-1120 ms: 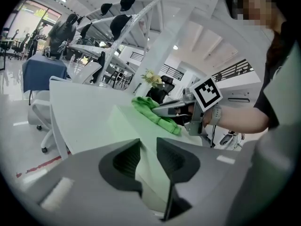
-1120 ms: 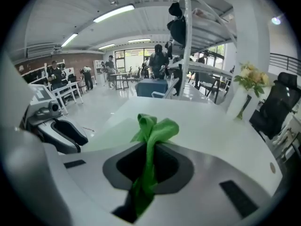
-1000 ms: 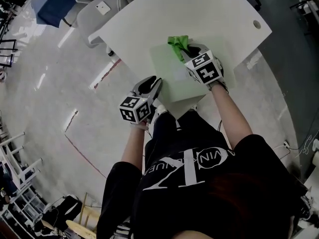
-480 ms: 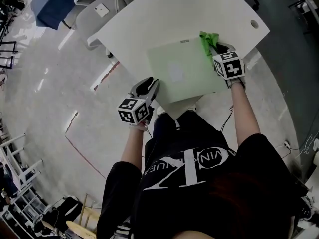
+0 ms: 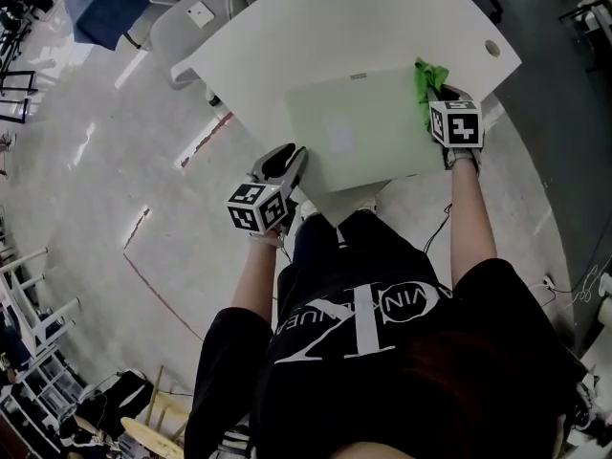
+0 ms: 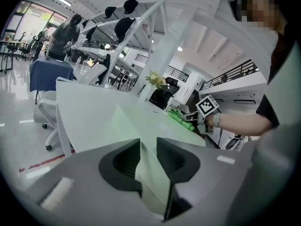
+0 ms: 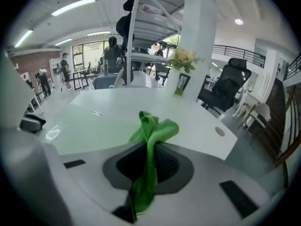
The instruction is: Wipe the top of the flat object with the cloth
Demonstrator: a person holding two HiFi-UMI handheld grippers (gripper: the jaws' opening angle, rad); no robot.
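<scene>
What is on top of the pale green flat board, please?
The green cloth, clamped in the right gripper, is at the board's right edge; a pale rectangular patch sits mid-board. Whatever lies beneath the cloth is hidden.

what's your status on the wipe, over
Left gripper shut on the board, near-left corner. Right gripper shut on the green cloth, at the board's far right corner. Nothing on the board in the way.

Bright, even indoor light. Ceiling strips (image 7: 70,6) flared in the right gripper view; a white sheen lay on the flat object (image 7: 89,132). Glossy floor (image 5: 86,151) mirrored lamps. Both gripper views bulged fisheye, corners black. Cloth (image 7: 143,189) went soft-focused close to the lens.
</scene>
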